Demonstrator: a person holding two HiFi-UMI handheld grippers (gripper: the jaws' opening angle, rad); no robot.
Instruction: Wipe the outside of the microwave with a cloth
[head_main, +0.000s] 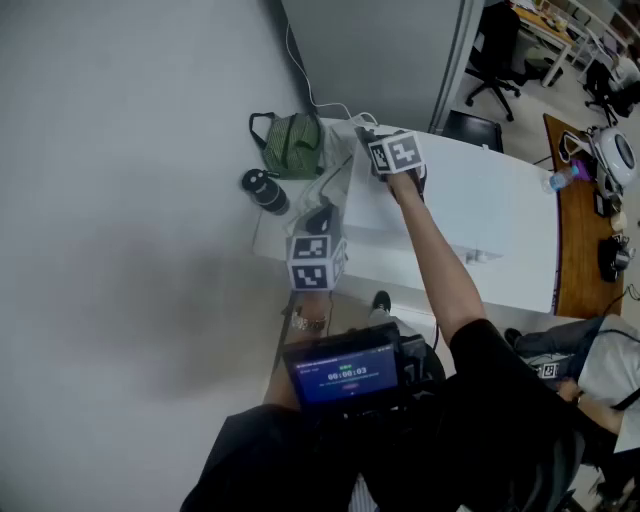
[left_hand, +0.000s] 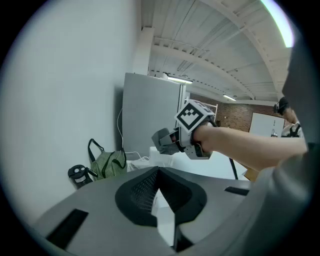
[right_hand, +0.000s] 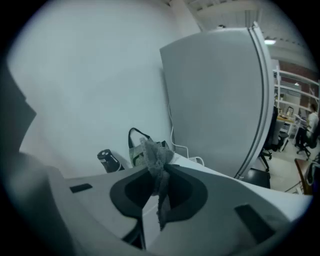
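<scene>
1. Cloth: grey, nubby weave, crumpled, pinched in right hand-held gripper, jaws clamped on it, held over white table.
2. Left hand-held gripper: jaws together, nothing between; ribbed black pads.
3. Black-and-white square markers on both cubes; blue screen with text too small to read.
4. Green striped fabric bag and black cylindrical bottle side by side against wall.

I saw a white table standing against the wall. At its far left corner sat a green striped bag, with a black bottle just beside it. A white cable lay close by the bag.
</scene>
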